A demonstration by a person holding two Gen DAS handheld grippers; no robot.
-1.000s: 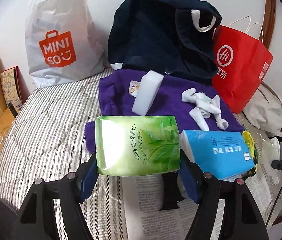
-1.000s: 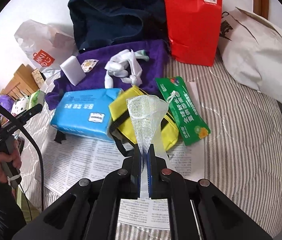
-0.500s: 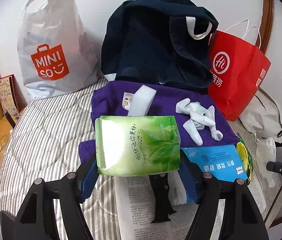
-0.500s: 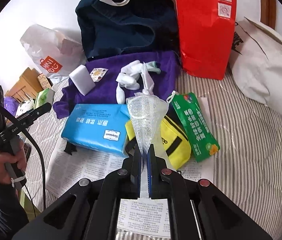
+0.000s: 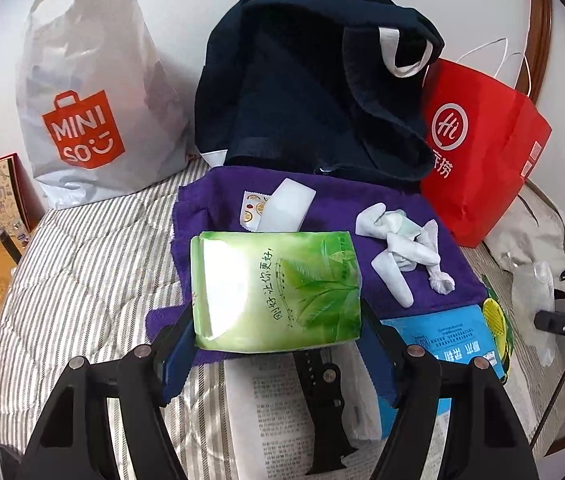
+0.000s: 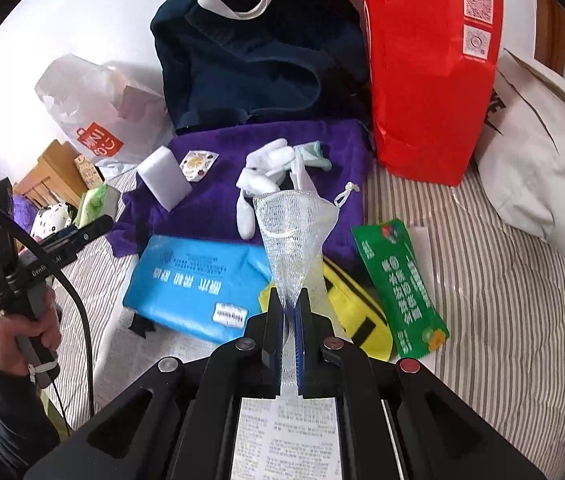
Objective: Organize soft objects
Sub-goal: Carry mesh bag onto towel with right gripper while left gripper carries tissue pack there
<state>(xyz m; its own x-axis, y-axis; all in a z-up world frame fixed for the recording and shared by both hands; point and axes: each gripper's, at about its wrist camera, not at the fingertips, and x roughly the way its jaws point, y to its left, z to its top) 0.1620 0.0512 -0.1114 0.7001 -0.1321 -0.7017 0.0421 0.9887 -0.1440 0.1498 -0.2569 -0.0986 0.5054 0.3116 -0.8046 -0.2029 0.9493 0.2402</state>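
In my left gripper [image 5: 276,336] I hold a green tissue pack [image 5: 276,290] crosswise, its long axis running from one finger to the other, the printed leaf face turned up toward the camera. It is a soft, glossy plastic brick with rounded corners, and my blue pads [image 5: 378,356] press on its two ends, the jaws standing wide around it above the bedding.

My right gripper [image 6: 289,312] is clenched almost flat on the neck of a white mesh pouch [image 6: 292,236]. The pouch stands up out of the fingers and flares into a funnel, mouth away from me, its netting thin and see-through, a knotted drawstring [image 6: 346,194] hanging at its rim.

Below lies a striped quilted mattress [image 6: 502,300] with newspaper [image 5: 278,412] spread on it. A fuzzy purple towel [image 5: 210,216] carries a white sponge block [image 6: 164,178], a small printed sachet [image 6: 198,164] and a tangle of white socks [image 5: 400,250]. Just beside the towel sit a blue tissue pack [image 6: 198,280], a yellow pouch [image 6: 356,316] and a flat green packet [image 6: 400,288]. Behind them slump a navy fabric bag [image 5: 314,96], a red paper bag [image 5: 482,152], a white Miniso plastic bag [image 5: 90,120] and a cream cloth bag [image 6: 542,152].
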